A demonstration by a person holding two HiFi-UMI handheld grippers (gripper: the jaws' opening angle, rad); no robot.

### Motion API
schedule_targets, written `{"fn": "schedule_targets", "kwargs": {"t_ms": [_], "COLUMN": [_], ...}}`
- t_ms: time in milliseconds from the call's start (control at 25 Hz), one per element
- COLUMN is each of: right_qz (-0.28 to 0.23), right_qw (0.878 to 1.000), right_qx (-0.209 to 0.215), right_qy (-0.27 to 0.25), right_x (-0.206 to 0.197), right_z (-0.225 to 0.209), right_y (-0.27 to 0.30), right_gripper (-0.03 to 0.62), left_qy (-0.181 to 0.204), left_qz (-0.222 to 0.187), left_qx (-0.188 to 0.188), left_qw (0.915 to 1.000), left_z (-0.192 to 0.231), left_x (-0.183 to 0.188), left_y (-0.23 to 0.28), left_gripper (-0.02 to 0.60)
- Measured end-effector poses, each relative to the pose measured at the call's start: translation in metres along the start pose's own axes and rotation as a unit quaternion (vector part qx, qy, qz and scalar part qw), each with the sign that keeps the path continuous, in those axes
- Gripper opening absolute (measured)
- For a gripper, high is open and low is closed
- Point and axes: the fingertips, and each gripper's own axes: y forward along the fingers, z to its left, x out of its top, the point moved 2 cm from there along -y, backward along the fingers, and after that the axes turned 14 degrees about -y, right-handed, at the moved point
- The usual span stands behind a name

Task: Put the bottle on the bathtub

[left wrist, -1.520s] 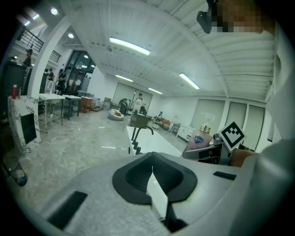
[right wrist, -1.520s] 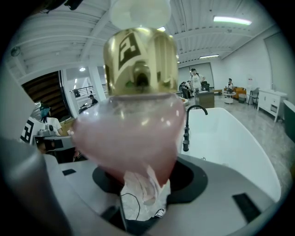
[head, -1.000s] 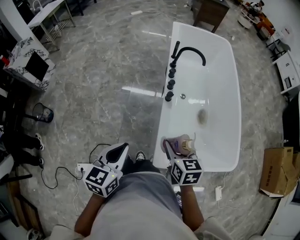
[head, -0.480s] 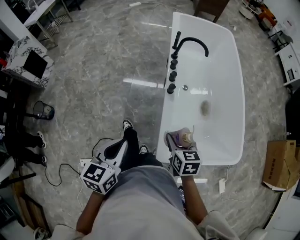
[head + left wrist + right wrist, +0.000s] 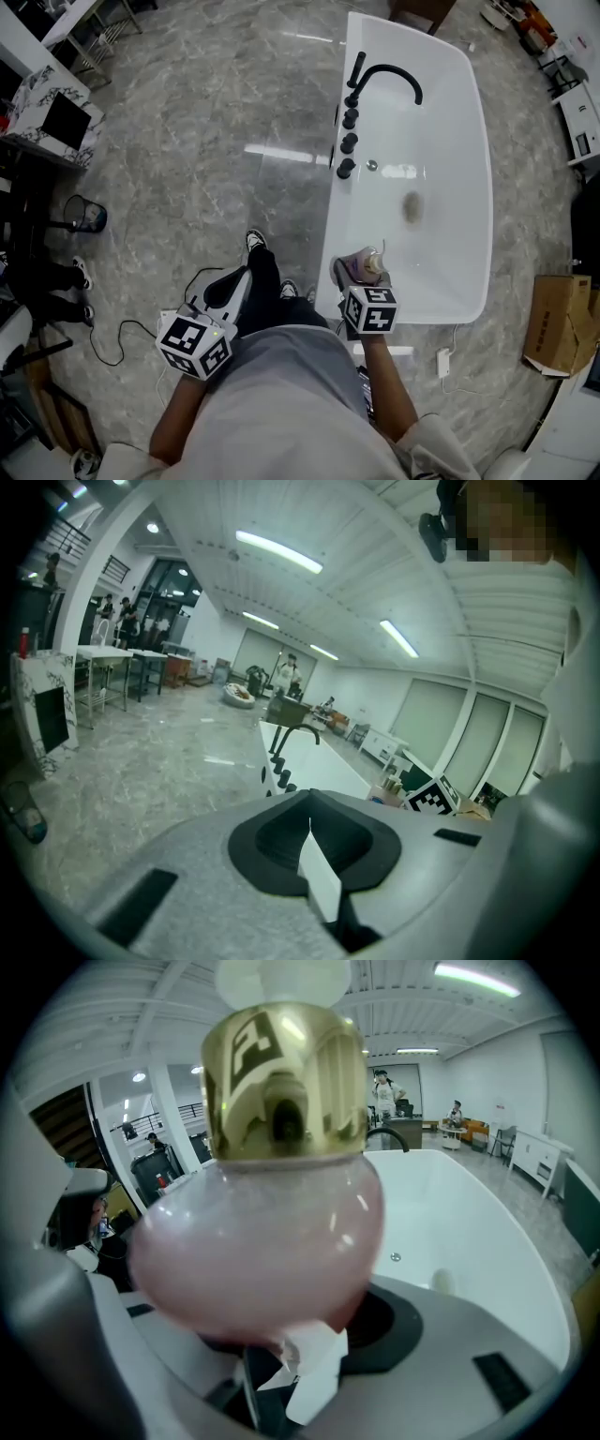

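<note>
Grey marble floor [image 5: 216,169] lies wide open left of the one white bathtub [image 5: 330,239], whose basin is bare but for a drain [image 5: 411,206] (a single black spout [image 5: 392,75] arches over the far left rim). A cardboard box [image 5: 553,323] sits right of the tub. One bottle [image 5: 361,269], pink with a gold cap, stands upright in the right tongs [image 5: 360,281], clamped round its bulb above the tub's near rim. The left tongs [image 5: 225,291] hang low beside the person's leg, pressed together on nothing.
</note>
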Motion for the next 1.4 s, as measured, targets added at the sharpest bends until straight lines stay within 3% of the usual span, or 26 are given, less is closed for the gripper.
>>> {"fn": "schedule_targets", "kwargs": {"t_ms": [240,720,1400], "right_qz": [0.029,0.038,0.057], "right_qw": [1.000,0.999,0.997], "right_qx": [-0.008,-0.028,-0.045], "right_qy": [0.007,0.017,0.019], "right_x": [-0.021,-0.054,-0.095], "right_z": [-0.004,-0.017,-0.021], "right_y": [0.021,0.066,0.119], "right_gripper": [0.225,0.225,0.225], "left_qy": [-0.001,-0.006,0.026], "left_qz": [0.010,0.009,0.028], "left_qx": [0.001,0.018,0.038], "left_qw": [1.0000,0.9998,0.9986], "left_z": [0.006,0.015,0.018], "left_x": [-0.004,-0.005,-0.004], "left_y": [-0.001,-0.004,-0.011], "left_gripper": [0.008,0.008,0.006]}}
